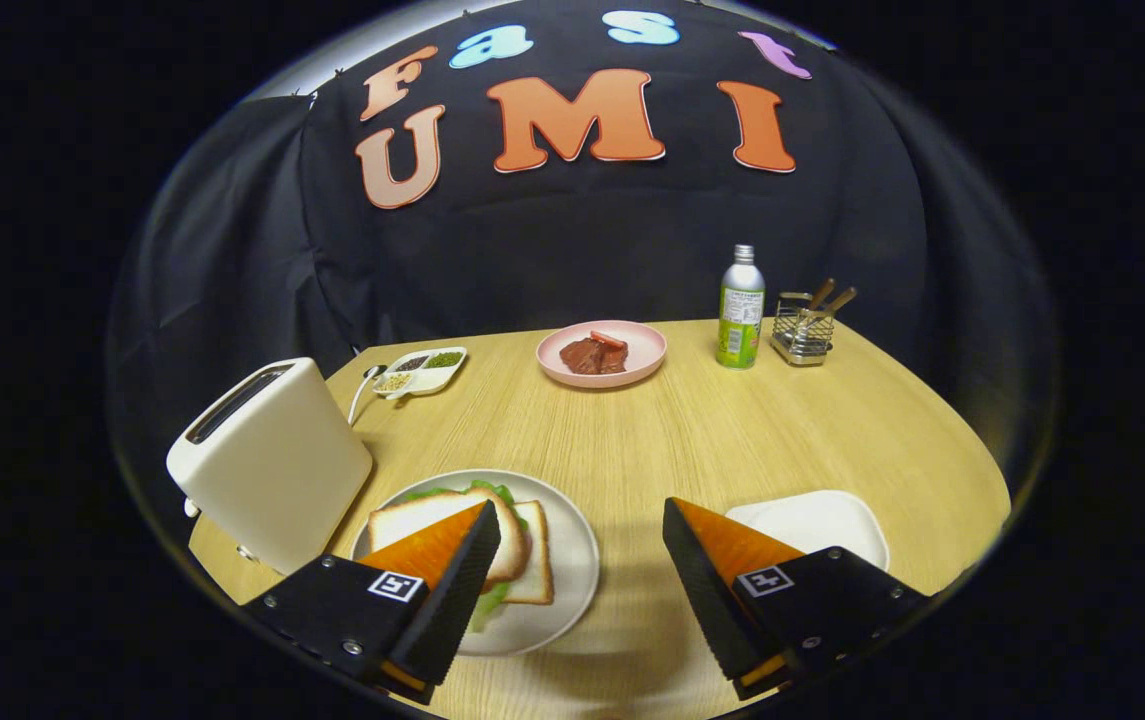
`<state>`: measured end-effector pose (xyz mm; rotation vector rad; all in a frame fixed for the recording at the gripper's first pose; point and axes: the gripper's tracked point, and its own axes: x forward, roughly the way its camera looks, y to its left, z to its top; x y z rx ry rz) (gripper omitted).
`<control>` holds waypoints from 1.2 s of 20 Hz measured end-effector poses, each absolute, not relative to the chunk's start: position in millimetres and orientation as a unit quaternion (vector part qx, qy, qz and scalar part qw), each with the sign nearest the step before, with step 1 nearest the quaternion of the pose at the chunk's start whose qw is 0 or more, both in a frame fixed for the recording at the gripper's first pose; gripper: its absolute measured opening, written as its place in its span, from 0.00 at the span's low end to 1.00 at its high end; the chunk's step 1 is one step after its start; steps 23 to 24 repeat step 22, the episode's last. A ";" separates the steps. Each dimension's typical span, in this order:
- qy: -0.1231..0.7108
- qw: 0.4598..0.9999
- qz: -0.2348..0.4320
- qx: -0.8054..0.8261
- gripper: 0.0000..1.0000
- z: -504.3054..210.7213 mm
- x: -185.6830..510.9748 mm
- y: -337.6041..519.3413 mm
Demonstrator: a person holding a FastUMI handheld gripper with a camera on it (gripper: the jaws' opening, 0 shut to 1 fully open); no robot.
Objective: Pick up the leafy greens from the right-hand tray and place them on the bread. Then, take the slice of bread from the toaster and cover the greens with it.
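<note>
Gripper (582, 525) above the near edge of the table (692, 440), jaws spread wide, nothing held between them; bare wood shows in the gap.

Round plate (572, 560) sits just ahead of the left finger and partly under it. On the plate: a sandwich, top bread (432, 520) lying over greens (492, 490), second slice underneath with its corner jutting out toward the gap between the fingers. Green leaf edges peek out at the far side of the top slice and again below it near the fingertip. Left finger overlaps the top slice in the view; whether it touches, cannot tell.

Toaster (272, 460) stands left of the plate, close beside it, slot on top; inside of the slot too dark to read. Cord runs off behind it.

White tray (812, 520) just ahead of the right finger, part hidden by it; visible surface bare.

Far side of the table: pink plate (602, 352) with dark red meat pieces and a reddish strip on top; left of it a small divided dish (422, 370) with seeds or grains in three sections; right of it an upright bottle (741, 308), and beside that a wire caddy (804, 330) holding utensil handles
</note>
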<state>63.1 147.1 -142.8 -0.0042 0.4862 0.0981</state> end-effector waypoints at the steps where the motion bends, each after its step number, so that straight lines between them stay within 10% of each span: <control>1: 0.234 0.971 0.046 -0.007 0.98 -136.7 61.7 141.0; 24: 0.045 0.998 0.006 -0.033 0.98 3.4 11.2 33.4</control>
